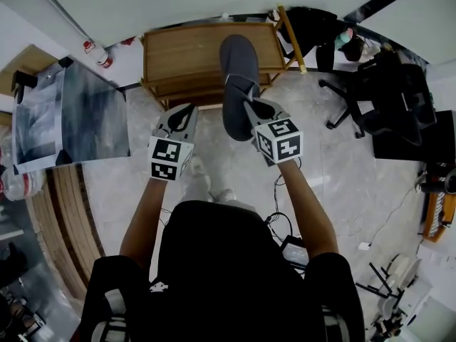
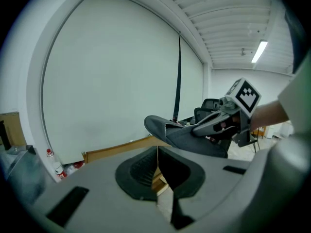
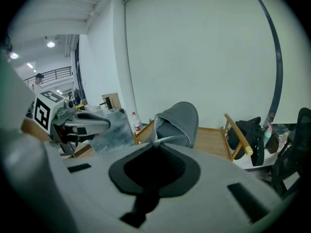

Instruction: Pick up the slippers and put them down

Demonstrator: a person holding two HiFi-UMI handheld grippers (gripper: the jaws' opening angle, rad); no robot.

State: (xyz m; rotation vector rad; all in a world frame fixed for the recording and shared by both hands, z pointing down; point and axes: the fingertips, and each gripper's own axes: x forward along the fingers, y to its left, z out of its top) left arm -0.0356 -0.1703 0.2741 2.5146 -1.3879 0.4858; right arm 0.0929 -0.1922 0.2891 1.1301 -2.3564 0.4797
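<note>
R gripper (image 3: 156,143) hides slipper (image 3: 179,120) heel.

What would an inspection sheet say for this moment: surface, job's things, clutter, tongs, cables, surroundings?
Surface: low wooden table against the wall.
Job's things: one grey slipper, held in the air over the table's front edge; no second slipper seen.
Clutter: bottles on the floor by the wall; black bag hung at the table's right end.
Tongs: right tongs shut on the slipper's edge; left tongs shut, nothing between them.
Cables: black cables looped on the floor beside the person.
Surroundings: marble-topped table at left, office chair at right, pale tiled floor.
</note>
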